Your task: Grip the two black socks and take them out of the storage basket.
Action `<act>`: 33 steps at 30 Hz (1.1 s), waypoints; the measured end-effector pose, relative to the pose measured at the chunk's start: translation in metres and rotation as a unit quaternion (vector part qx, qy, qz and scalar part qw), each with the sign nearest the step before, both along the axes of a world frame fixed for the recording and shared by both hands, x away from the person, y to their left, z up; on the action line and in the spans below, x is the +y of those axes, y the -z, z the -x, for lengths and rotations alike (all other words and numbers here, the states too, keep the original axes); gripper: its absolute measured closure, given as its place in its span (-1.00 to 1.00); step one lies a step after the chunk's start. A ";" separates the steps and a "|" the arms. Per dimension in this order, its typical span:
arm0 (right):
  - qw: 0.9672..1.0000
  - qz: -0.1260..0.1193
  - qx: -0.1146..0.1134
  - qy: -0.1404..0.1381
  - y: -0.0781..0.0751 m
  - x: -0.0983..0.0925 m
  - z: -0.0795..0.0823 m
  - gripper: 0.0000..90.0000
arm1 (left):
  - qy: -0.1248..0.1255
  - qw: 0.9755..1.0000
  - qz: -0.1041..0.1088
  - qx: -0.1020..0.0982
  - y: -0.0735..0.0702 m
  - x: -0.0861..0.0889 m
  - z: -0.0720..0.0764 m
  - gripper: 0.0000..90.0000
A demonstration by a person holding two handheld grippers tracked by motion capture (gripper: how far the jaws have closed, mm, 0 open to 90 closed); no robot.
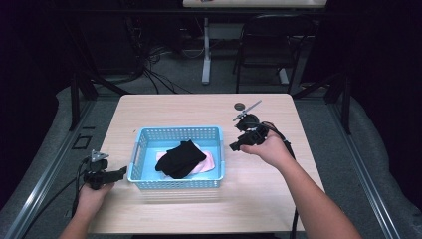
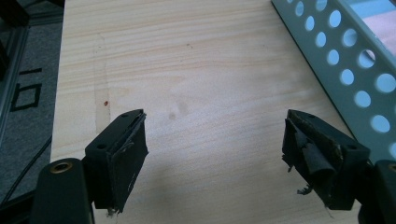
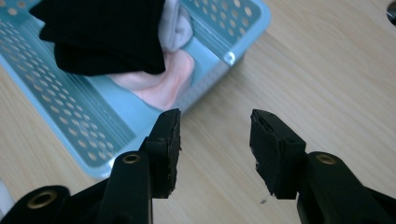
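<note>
The desk [image 1: 164, 109] carries a blue perforated basket [image 1: 144, 142] near its middle. Inside the basket a black garment [image 1: 180, 158] lies on top of a pink cloth [image 1: 206, 165]. The right gripper [image 1: 238, 144] hovers just beside the basket's right wall, jaws apart and holding nothing. The left gripper [image 1: 119, 173] sits just off the basket's left end, jaws spread wide, also empty.

A light wooden table [image 1: 199, 107] carries a blue perforated basket [image 1: 176, 184].
</note>
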State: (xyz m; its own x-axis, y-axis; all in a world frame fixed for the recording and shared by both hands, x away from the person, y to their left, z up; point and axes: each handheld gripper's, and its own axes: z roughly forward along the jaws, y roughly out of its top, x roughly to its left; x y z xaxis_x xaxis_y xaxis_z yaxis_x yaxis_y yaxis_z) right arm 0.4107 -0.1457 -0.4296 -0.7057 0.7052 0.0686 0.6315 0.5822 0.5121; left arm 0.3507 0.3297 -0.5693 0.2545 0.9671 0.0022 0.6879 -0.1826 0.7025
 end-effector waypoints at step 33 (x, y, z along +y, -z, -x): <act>0.995 0.031 0.042 -0.080 0.049 0.116 -0.054 0.28 | 0.005 1.000 0.001 -0.004 -0.001 0.000 -0.001 -0.51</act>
State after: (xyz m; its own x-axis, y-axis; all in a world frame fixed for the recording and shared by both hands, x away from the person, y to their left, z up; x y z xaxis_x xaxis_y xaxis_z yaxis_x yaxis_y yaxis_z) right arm 0.4649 -0.0300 -0.4789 -0.8029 0.5891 0.0910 0.5671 0.7078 0.4212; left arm 0.3518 0.3298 -0.5684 0.2648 0.9643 0.0030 0.6805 -0.1891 0.7079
